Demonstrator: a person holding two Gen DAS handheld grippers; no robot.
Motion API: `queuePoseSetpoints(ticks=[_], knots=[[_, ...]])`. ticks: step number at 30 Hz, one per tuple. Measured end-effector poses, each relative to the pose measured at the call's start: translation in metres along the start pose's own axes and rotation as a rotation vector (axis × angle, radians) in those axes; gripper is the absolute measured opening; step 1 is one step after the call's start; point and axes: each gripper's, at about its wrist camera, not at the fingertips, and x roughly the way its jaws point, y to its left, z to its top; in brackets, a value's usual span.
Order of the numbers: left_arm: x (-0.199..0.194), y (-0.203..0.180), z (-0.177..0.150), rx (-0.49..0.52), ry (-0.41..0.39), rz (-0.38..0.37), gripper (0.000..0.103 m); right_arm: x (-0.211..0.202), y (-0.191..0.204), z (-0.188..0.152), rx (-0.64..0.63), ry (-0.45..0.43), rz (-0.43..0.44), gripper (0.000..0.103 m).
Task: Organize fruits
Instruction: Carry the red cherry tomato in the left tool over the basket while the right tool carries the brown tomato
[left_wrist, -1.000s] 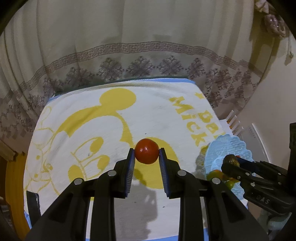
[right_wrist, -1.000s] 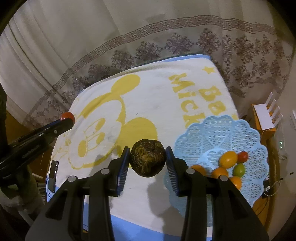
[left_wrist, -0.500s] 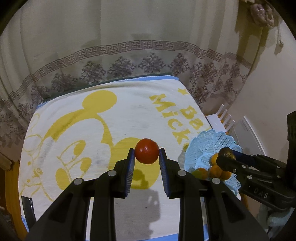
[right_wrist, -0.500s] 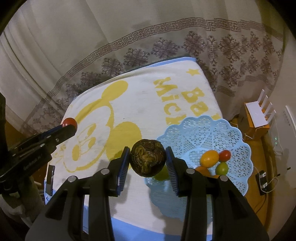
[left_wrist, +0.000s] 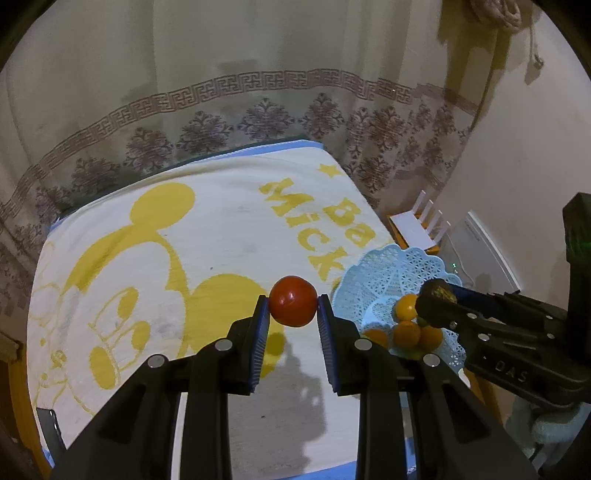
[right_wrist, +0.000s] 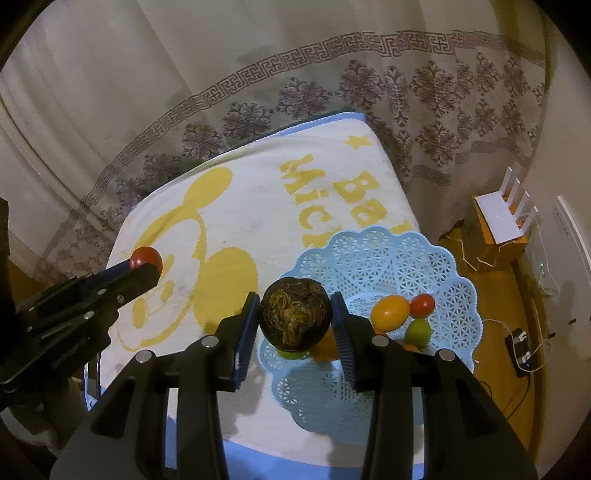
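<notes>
My left gripper (left_wrist: 291, 308) is shut on a red tomato (left_wrist: 292, 301), held above the yellow cartoon towel (left_wrist: 221, 236). It also shows at the left of the right wrist view, the tomato (right_wrist: 146, 257) at its tip. My right gripper (right_wrist: 294, 317) is shut on a dark brown wrinkled fruit (right_wrist: 294, 314), hanging over the near left rim of the light blue lattice basket (right_wrist: 373, 258). In the basket lie an orange fruit (right_wrist: 389, 312), a small red one (right_wrist: 422, 305) and a green one (right_wrist: 417, 330). The basket (left_wrist: 391, 273) sits right of the tomato in the left wrist view.
A patterned curtain (right_wrist: 332, 92) hangs behind the table. A white router (right_wrist: 504, 218) and cables (right_wrist: 524, 350) lie on the orange floor at the right. The table's near edge has a blue border (right_wrist: 295, 459).
Both grippers have moved right with their fruits. The brown fruit now hangs over the basket's rim instead of the towel, and the tomato is nearer the basket.
</notes>
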Motion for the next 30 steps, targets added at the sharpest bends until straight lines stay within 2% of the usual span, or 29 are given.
queuePoseSetpoints(ticks=[13,23,30], knots=[[0.016,-0.024,0.001,0.051,0.028,-0.044,0.027,-0.001,-0.025,-0.004,0.048,0.003,-0.042,0.040],[0.029,-0.045,-0.005,0.087,0.057,-0.115,0.027,0.007,-0.052,-0.013,0.090,0.029,-0.088,0.040],[0.035,-0.054,-0.002,0.103,0.063,-0.113,0.027,0.005,-0.055,-0.012,0.091,0.028,-0.086,0.040]])
